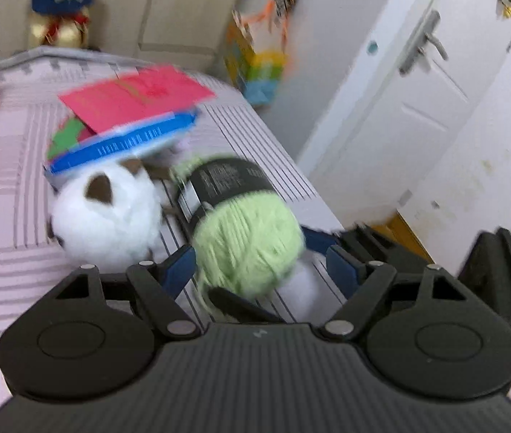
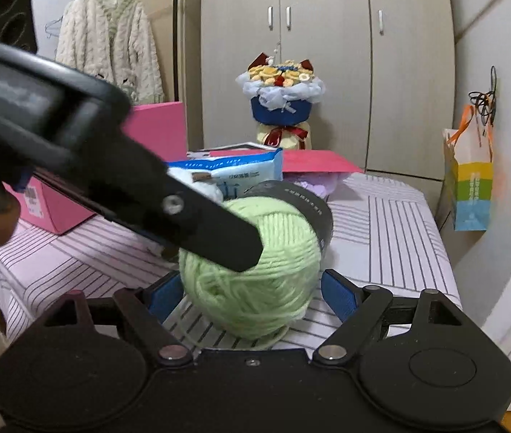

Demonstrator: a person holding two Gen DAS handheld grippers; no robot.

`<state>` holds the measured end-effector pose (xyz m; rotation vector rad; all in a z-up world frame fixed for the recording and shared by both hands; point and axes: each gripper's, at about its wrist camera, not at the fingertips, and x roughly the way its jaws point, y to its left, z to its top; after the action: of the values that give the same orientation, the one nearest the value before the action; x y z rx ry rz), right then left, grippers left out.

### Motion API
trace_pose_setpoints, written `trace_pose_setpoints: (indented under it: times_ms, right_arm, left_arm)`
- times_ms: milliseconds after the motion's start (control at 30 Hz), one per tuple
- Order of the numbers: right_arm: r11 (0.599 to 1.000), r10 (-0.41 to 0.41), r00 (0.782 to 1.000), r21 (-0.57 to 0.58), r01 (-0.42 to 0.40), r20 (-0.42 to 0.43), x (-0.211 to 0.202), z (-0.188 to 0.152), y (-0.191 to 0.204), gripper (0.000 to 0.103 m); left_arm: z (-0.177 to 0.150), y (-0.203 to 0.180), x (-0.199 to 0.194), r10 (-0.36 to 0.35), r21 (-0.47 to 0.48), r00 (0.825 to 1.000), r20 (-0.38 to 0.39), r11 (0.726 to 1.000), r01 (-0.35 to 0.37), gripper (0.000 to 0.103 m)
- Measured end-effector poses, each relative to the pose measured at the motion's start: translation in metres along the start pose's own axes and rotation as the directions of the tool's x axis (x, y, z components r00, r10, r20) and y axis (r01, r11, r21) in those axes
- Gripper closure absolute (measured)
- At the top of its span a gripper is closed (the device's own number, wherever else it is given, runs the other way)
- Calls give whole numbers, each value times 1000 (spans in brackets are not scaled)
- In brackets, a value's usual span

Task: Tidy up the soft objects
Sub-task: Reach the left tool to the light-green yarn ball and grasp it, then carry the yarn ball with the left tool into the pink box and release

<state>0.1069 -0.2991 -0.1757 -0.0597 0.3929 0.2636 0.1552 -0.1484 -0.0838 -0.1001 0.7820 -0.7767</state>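
Yarn ball (image 2: 255, 270), pale green, lying on striped bedding (image 2: 381, 223) between blue pads of right gripper (image 2: 252, 292), jaws apart, not pressing; likewise inside left gripper (image 1: 262, 270), jaws wide, untouched; beyond, white plush (image 1: 105, 213) beside yarn; farther, blue packet (image 1: 125, 144)

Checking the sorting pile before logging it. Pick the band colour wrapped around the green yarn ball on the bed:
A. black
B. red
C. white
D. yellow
A: the green yarn ball wears a black paper band with small pale print around its far end, seen in both wrist views.
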Motion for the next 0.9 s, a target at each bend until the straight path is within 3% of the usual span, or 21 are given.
trace_pose_setpoints:
  times_ms: [133, 200, 300, 367, 433, 600, 900]
  right_arm:
    - [999, 1, 1000, 46, -2, 17, 5, 0, -2, 16]
    - [998, -16, 1000, 57, 14, 27, 6, -2, -1, 16]
    - [998, -40, 997, 53, 36, 61, 3, -7, 3, 18]
    - [997, -52, 996, 55, 48, 78, 1, -11, 6, 23]
    - [996, -77, 993, 55, 72, 90, 1, -14, 10, 31]
    - [993, -103, 990, 71, 97, 94, -6, -14, 18, 41]
    - [990, -117, 989, 87, 110, 86, -22, -10, 22, 44]
  left_arm:
    - [-2, -3, 6, 57, 12, 995, 84, 998, -58, 24]
    - [-1, -3, 10, 52, 11, 994, 99, 999, -53, 24]
    - [-4, -4, 19, 78, 3, 992, 101, 997, -79, 34]
    - [-7, -4, 24, 70, -14, 993, 97, 998, -69, 42]
    - [-11, -10, 22, 101, 28, 989, 107, 994, -104, 47]
    - [-18, -21, 18, 126, 75, 984, 123, 988, -136, 48]
    - [-26, -37, 5, 125, 93, 984, 127, 986, -137, 48]
